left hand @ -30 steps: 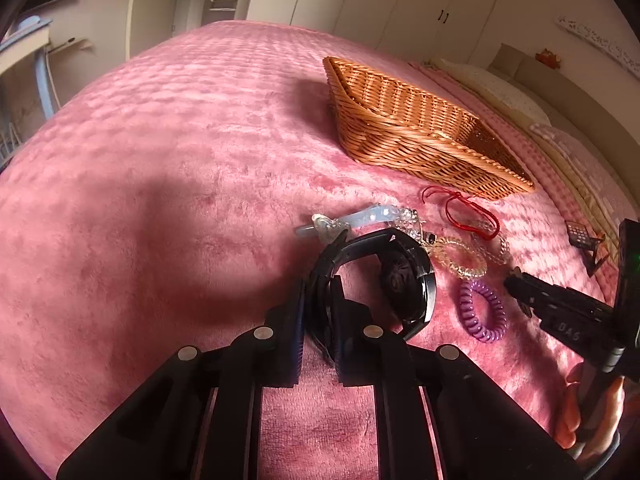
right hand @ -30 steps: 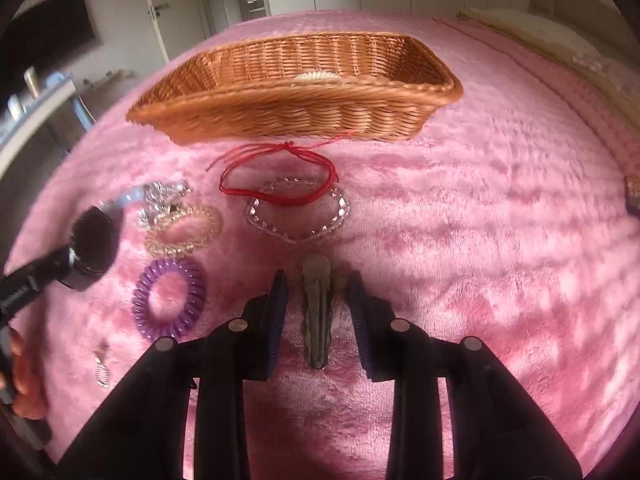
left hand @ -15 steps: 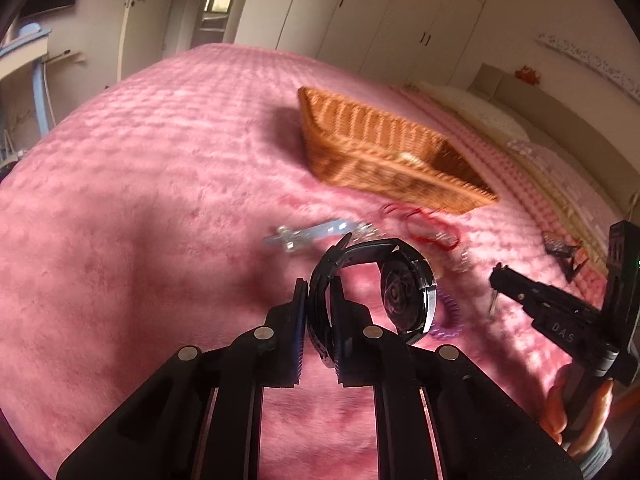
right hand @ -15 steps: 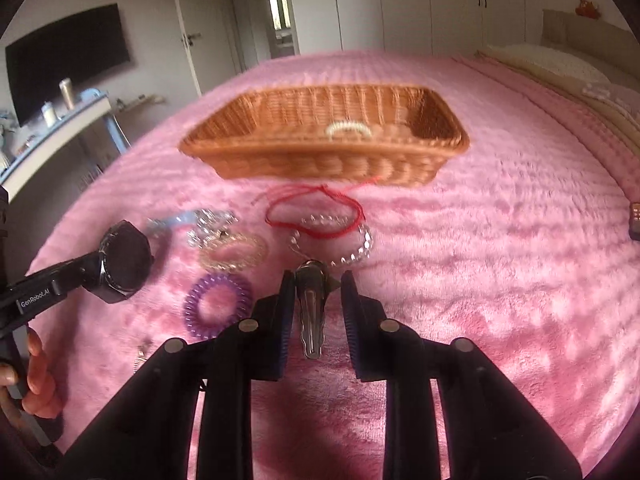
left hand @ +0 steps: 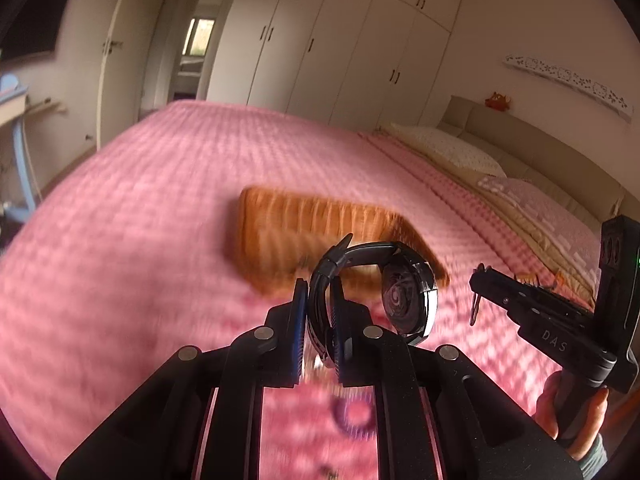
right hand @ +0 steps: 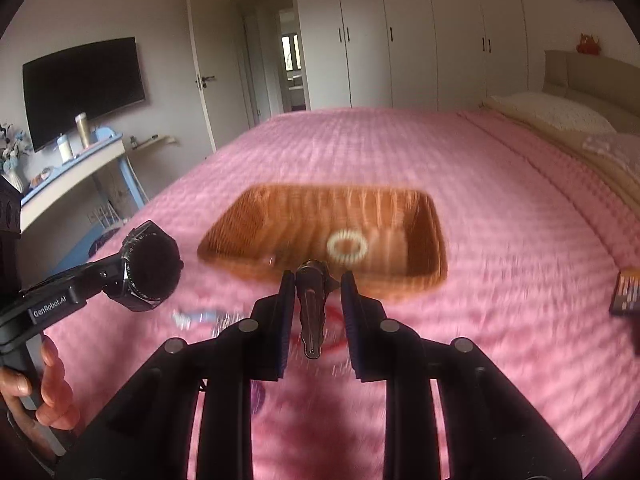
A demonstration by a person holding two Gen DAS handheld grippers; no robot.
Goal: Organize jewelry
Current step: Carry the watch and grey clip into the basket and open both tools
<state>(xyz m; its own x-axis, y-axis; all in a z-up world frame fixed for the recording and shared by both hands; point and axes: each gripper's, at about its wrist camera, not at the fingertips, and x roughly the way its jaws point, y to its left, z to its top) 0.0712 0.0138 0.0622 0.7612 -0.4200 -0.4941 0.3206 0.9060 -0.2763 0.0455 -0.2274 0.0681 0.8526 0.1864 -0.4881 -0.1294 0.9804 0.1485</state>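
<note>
Two loads airborne. Left wrist: left gripper [left hand: 320,320] clamped narrow on watch [left hand: 404,300] strap, wicker basket [left hand: 280,236] straight ahead. Right wrist: right gripper [right hand: 314,312] pinching hair clip [right hand: 311,312], long axis along fingers, basket just beyond tips.

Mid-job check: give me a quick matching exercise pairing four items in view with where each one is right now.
Things:
1. black watch
2. hair clip
3. white ring-shaped piece
4. wicker basket

Places:
A. resting on the pink bedspread
B. lying inside the basket
C. clamped in the left gripper
D. between the jaws of the right gripper

Pairs: 1-C, 2-D, 3-B, 4-A
</note>
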